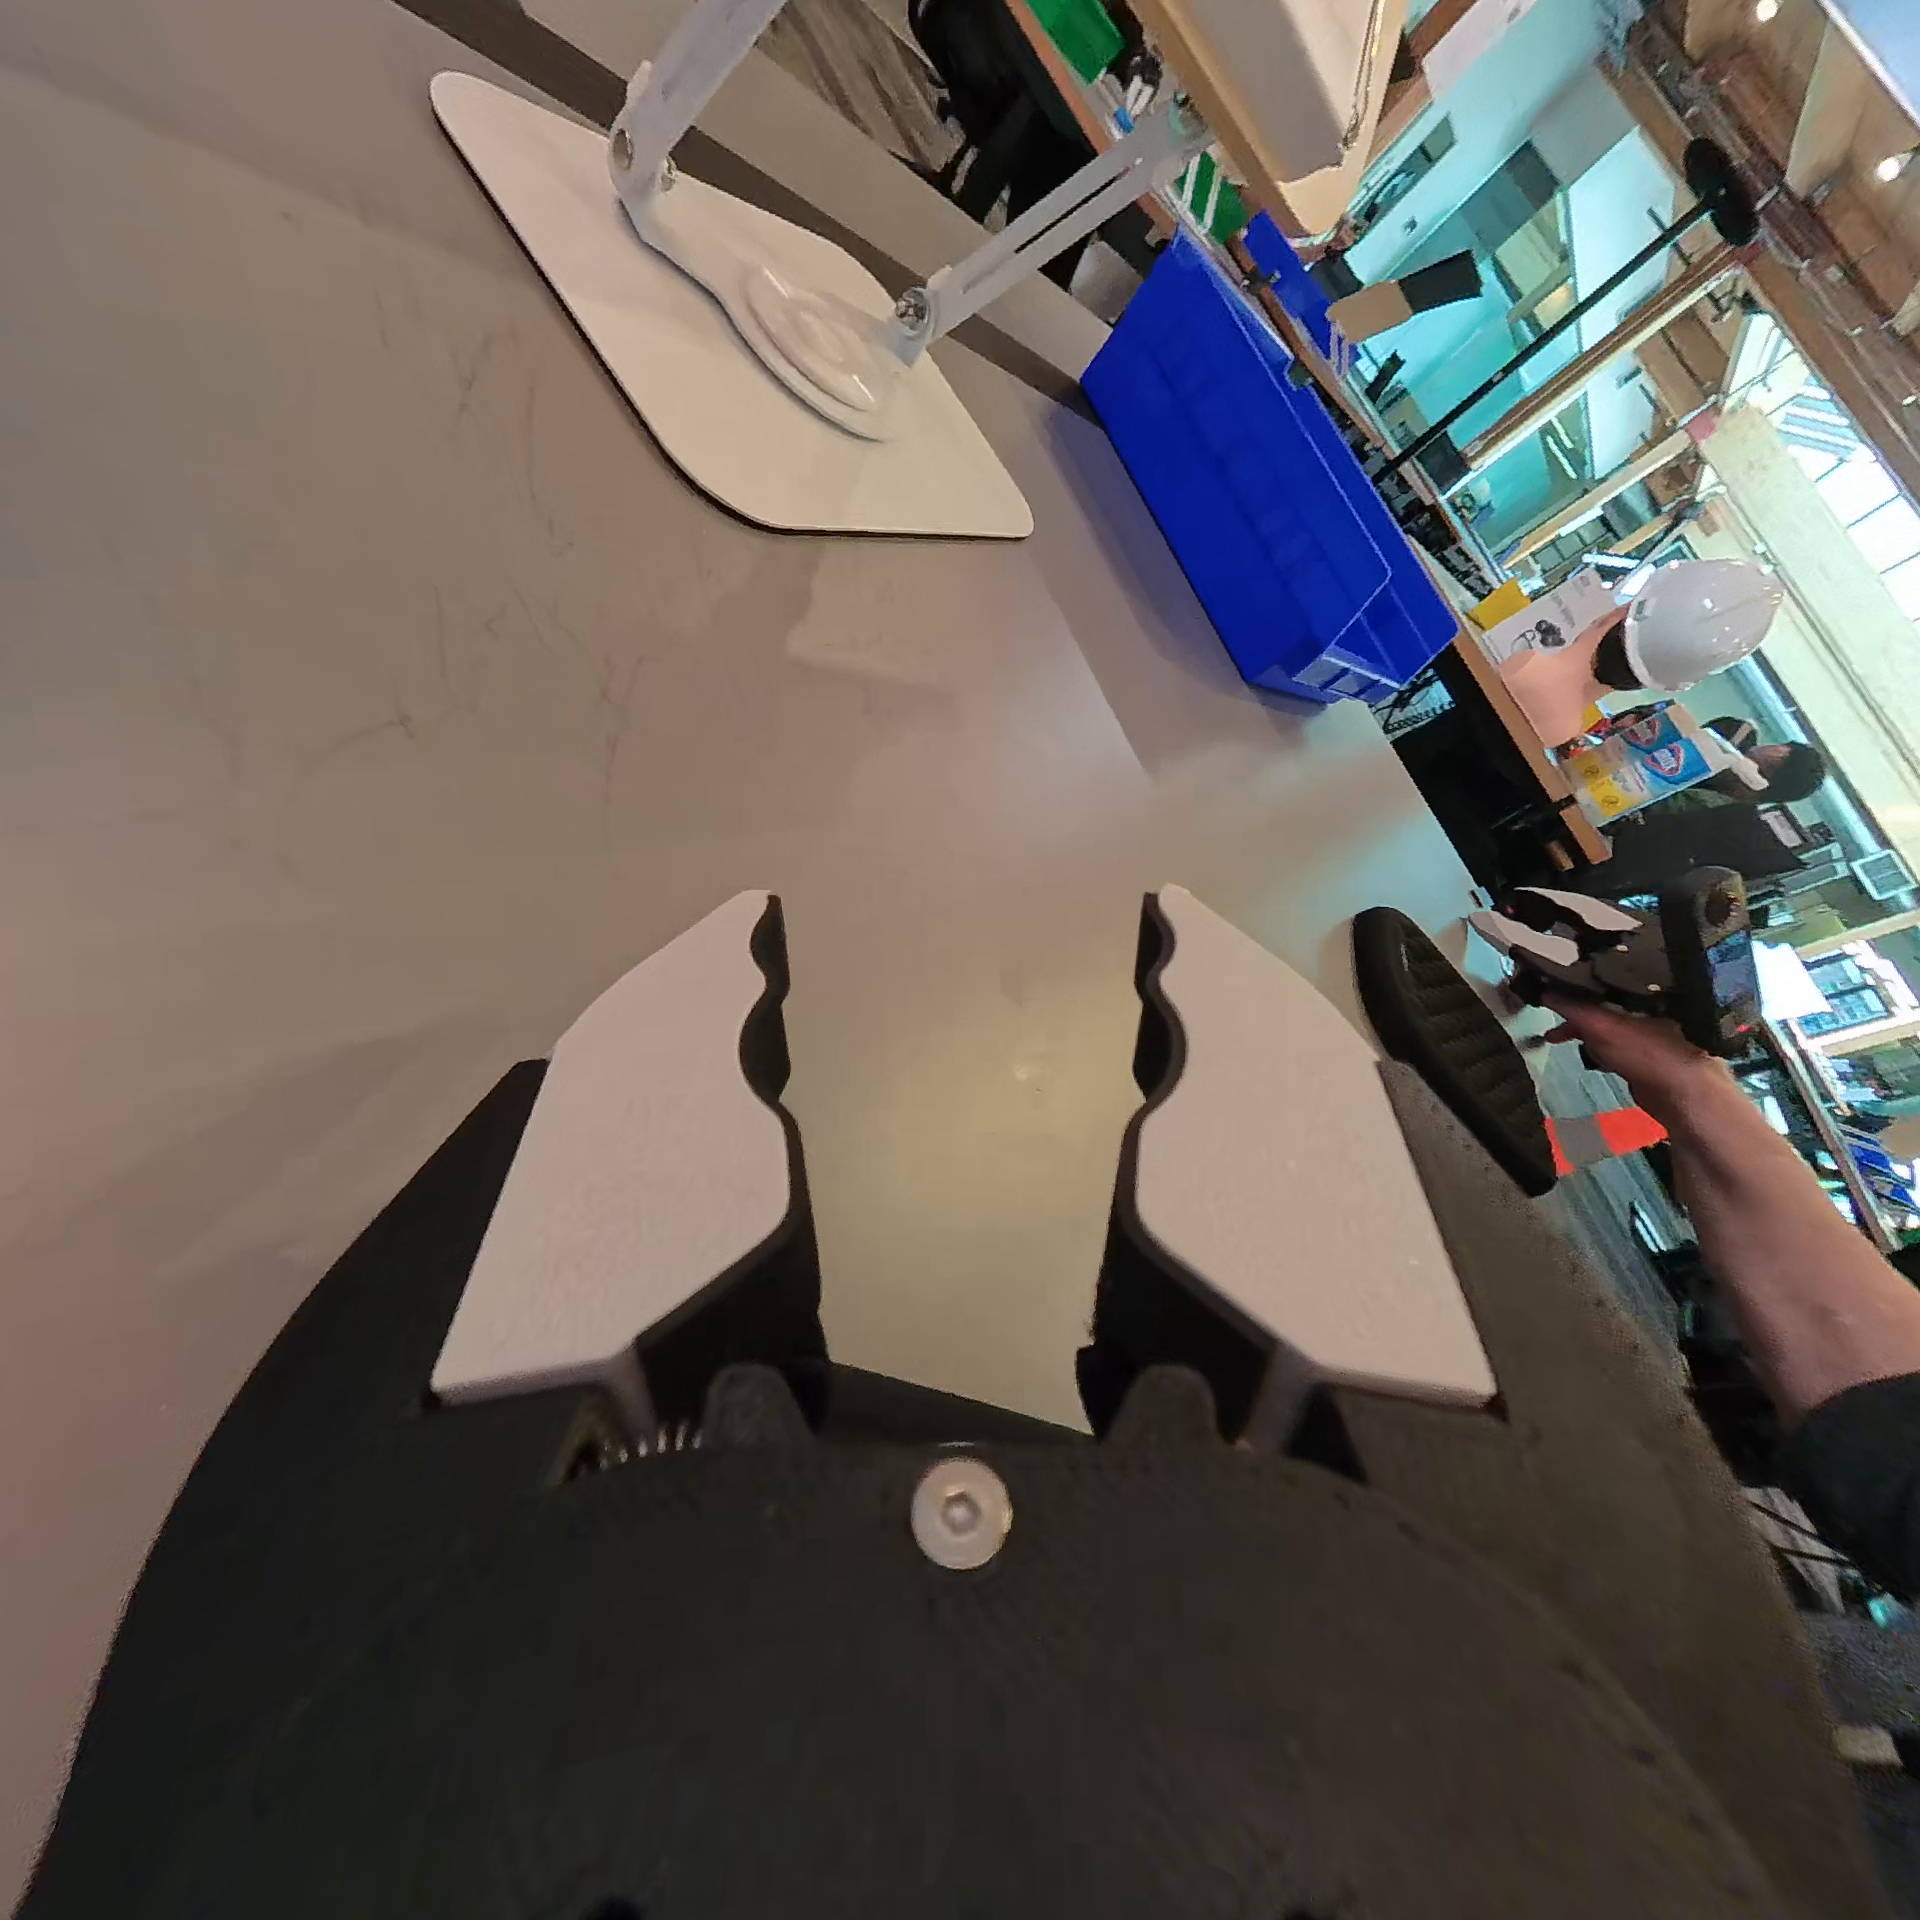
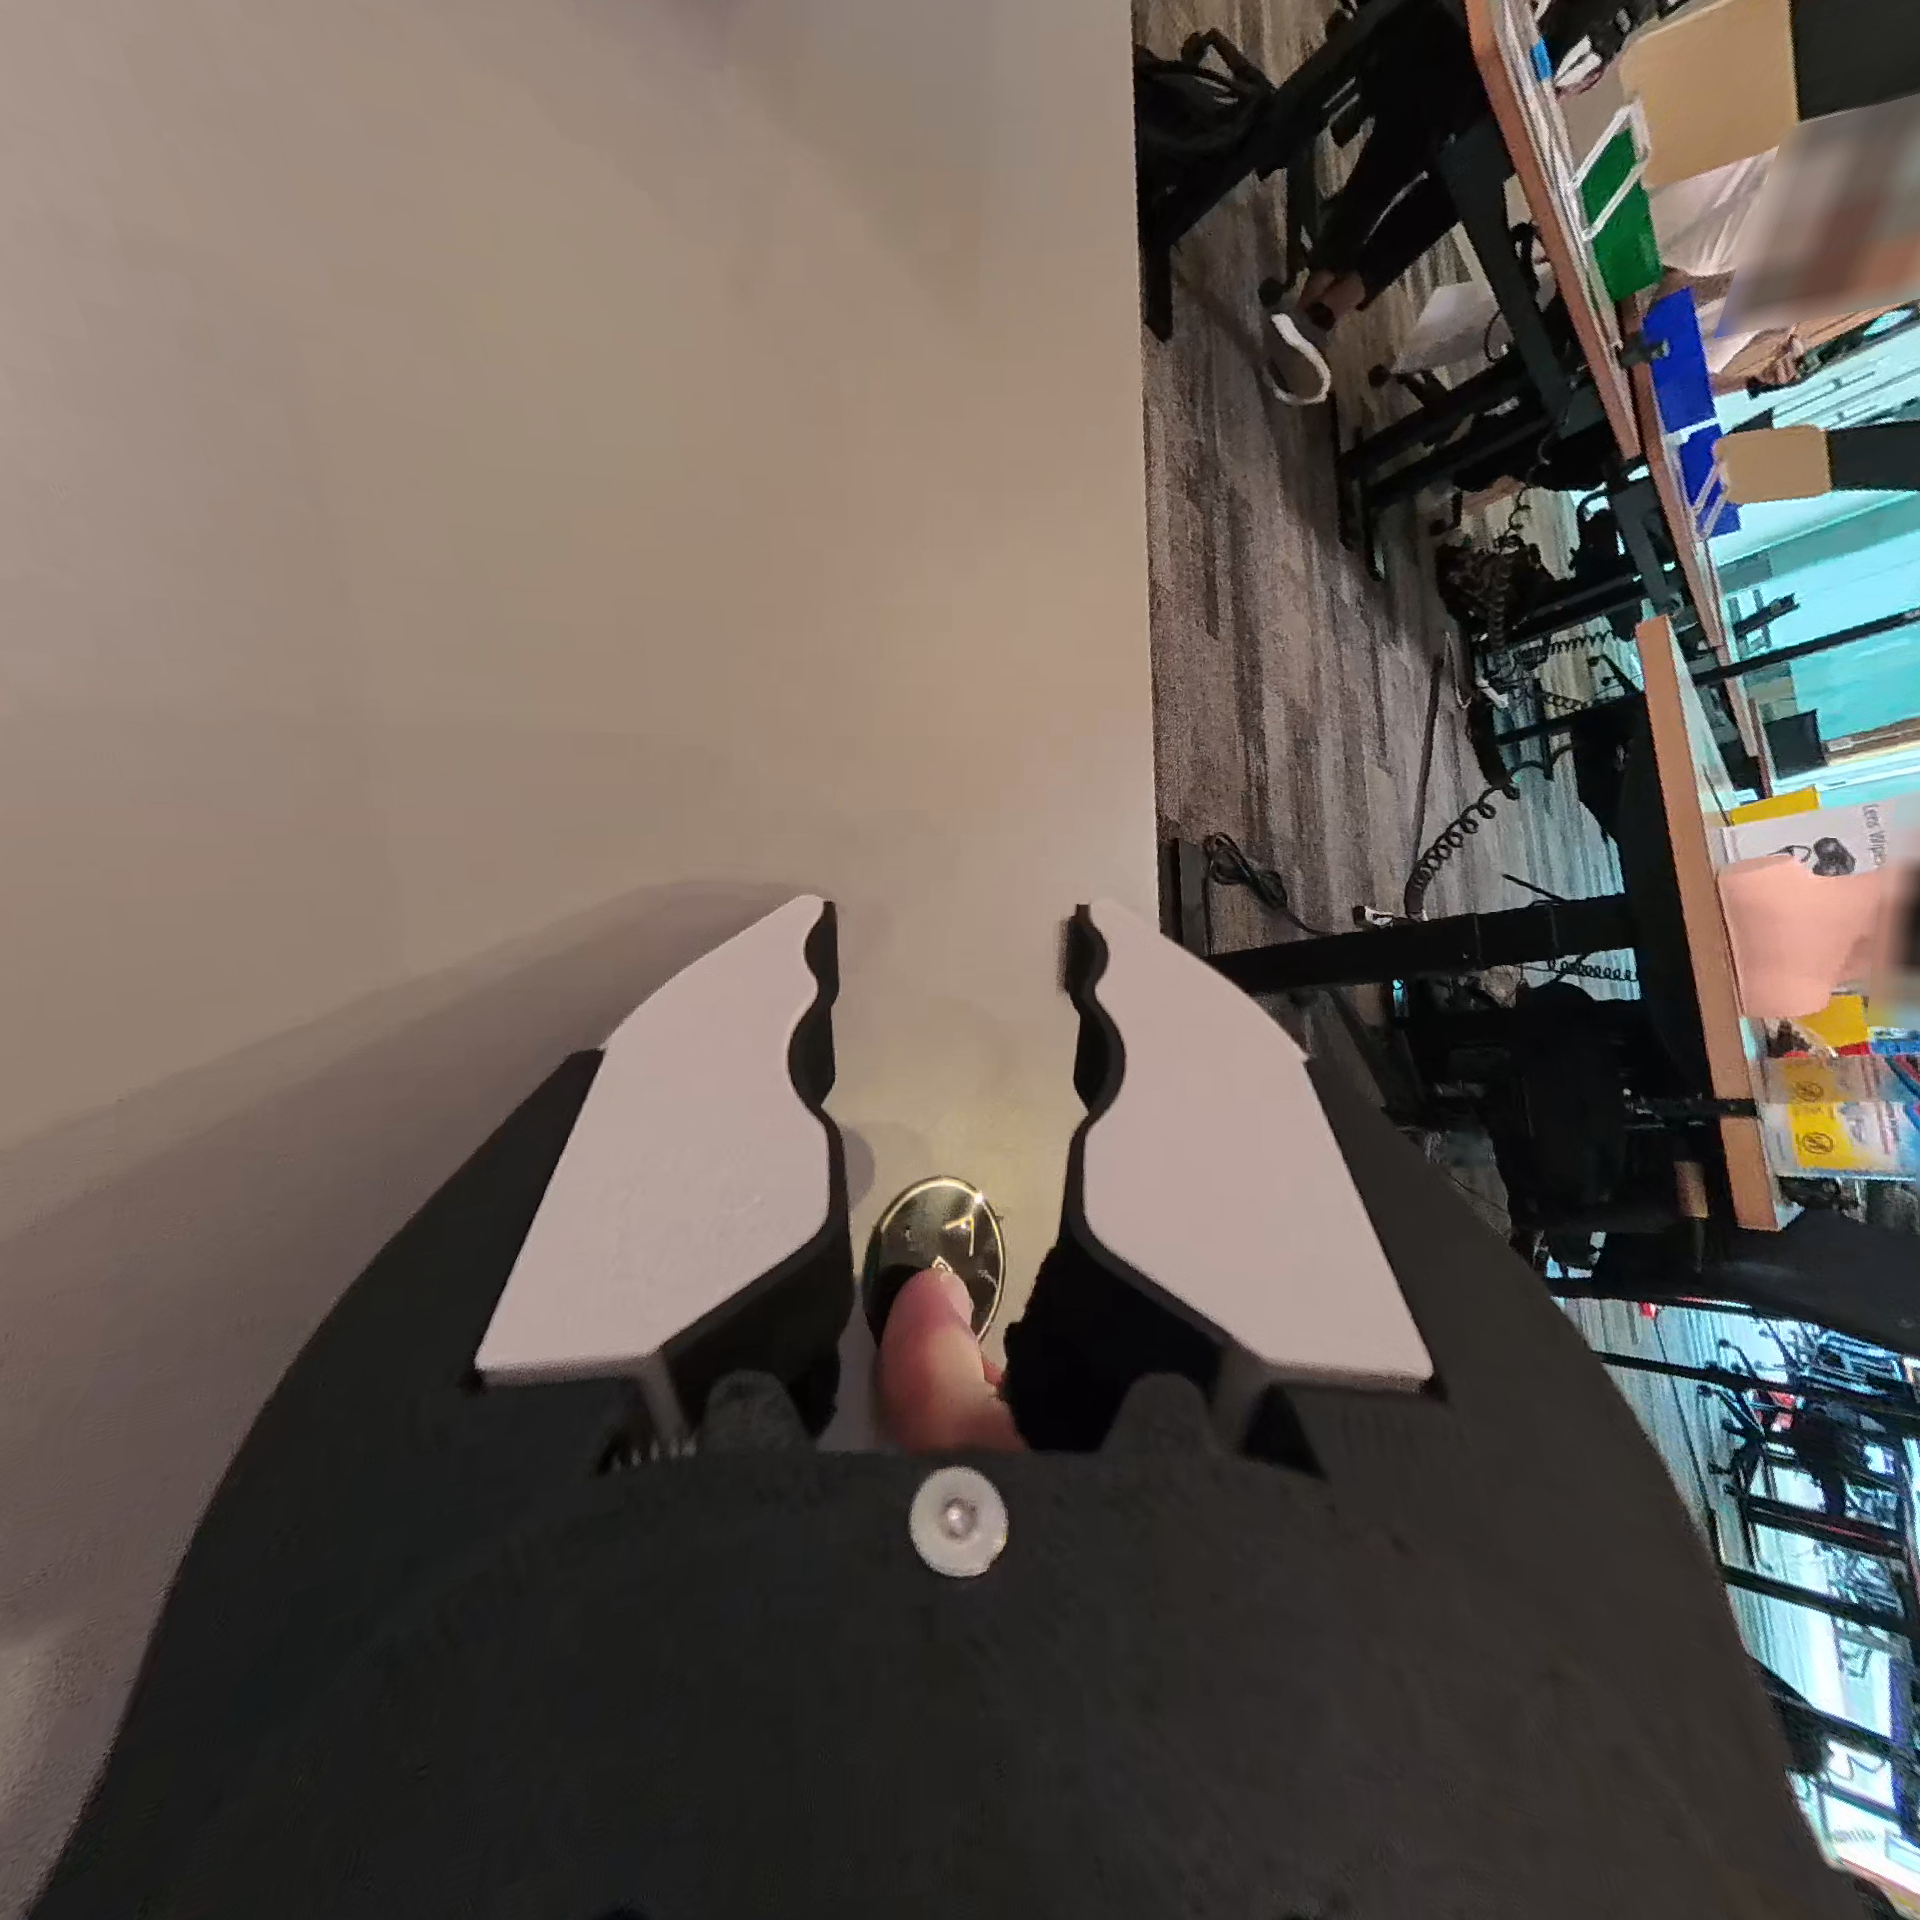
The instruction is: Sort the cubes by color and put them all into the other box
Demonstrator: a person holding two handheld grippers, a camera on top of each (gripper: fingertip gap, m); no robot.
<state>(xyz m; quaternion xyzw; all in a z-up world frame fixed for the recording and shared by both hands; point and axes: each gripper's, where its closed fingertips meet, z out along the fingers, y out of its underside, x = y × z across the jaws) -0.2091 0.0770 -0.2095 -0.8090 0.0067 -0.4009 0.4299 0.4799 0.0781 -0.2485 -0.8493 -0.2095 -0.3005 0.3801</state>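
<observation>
My left gripper (image 1: 958, 914) is open over the bare grey table (image 1: 312, 727), with nothing between its white fingers (image 1: 665, 1039). My right gripper (image 2: 948, 925) is open too, near the table's edge, with only table surface between its pads. It also shows in the left wrist view (image 1: 1496, 930), held in a hand at the far right. A blue box (image 1: 1247, 509) lies at the table's far side in the left wrist view. No cubes show in either view.
A white stand base (image 1: 727, 364) with a jointed arm sits on the table ahead left. A dark ribbed oval thing (image 1: 1455, 1049) lies near the right edge. A fingertip (image 2: 935, 1361) rests on a round shiny disc (image 2: 935, 1242) behind the right jaws. Beyond the edge are floor (image 2: 1299, 623) and desks.
</observation>
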